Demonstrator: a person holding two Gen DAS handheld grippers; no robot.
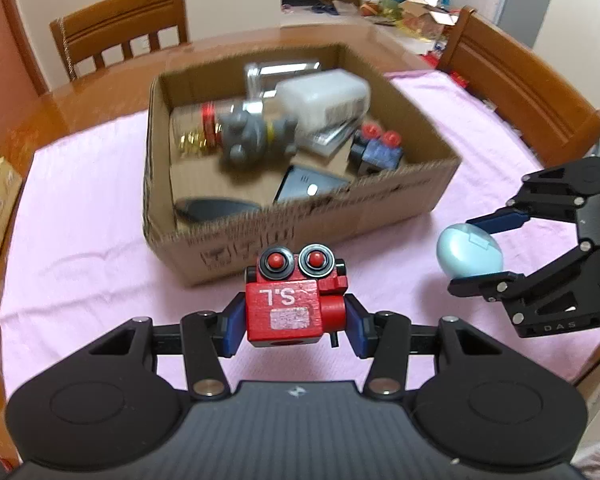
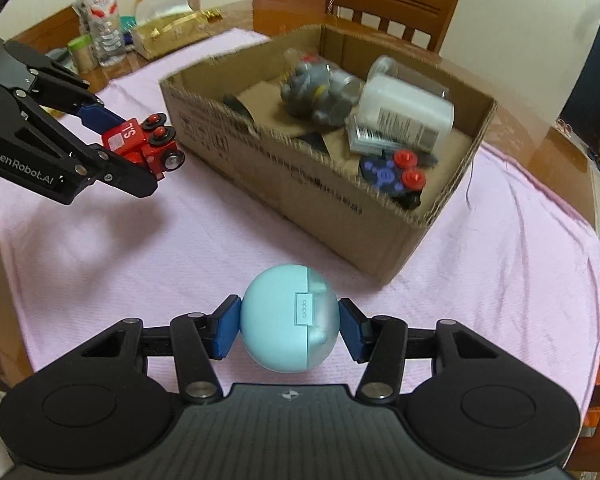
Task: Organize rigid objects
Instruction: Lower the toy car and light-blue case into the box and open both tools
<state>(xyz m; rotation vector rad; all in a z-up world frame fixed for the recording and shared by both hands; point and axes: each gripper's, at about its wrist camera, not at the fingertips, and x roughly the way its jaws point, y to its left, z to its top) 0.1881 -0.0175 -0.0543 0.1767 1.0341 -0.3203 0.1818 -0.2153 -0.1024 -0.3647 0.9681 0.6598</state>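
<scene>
Left wrist view: left gripper clamps red toy train nearest cardboard box ahead; right gripper grips blue earbud case alongside.

Cardboard box open on top; near wall blocks low path. Pink cloth bare between grippers.

The box is rough brown cardboard. The cloth under it is soft, pink and matt. The table is shiny wood. The red toy train is painted wood, a bit glossy. The blue egg case is smooth plastic.
</scene>
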